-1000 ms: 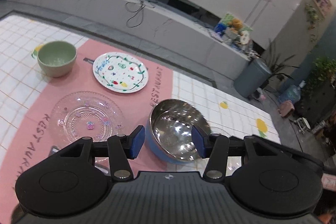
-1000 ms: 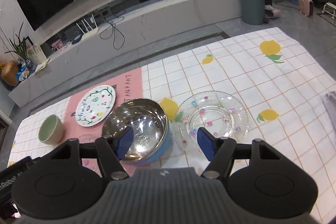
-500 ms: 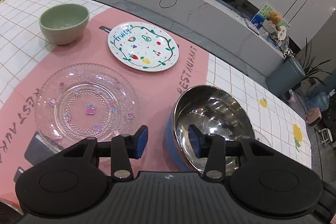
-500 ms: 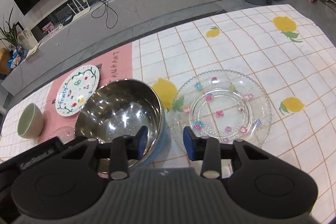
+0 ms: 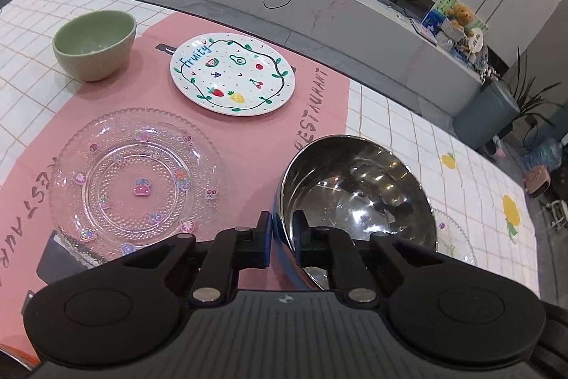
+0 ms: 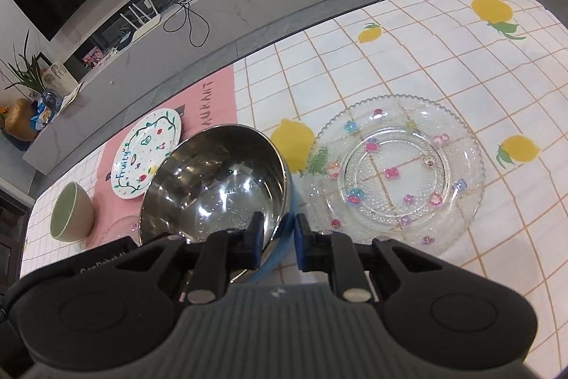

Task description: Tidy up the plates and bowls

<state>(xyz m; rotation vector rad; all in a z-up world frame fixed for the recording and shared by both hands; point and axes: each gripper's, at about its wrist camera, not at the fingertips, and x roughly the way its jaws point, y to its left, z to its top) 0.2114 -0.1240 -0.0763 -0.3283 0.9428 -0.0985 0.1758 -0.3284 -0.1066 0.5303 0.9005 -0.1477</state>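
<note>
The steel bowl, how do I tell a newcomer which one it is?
Find the pink mat on the tiled tablecloth; at its right edge sits the steel bowl, between two clear glass plates. It alone is mirror-shiny inside and blue outside, unlike the matte green bowl, with both grippers clamped on its rim.

1. The steel bowl (image 5: 355, 187) is being seated between two glass plates, at the mat's (image 5: 248, 144) edge.
2. One glass plate (image 5: 135, 176) is being carried by the mat, left of the bowl.
3. The other glass plate (image 6: 397, 173) is being borne by the tablecloth (image 6: 390, 52), right of the bowl.
4. The painted plate (image 5: 232, 73) and the small bowl (image 5: 94, 43) are being kept behind the left glass plate, the small bowl leftmost.
</note>
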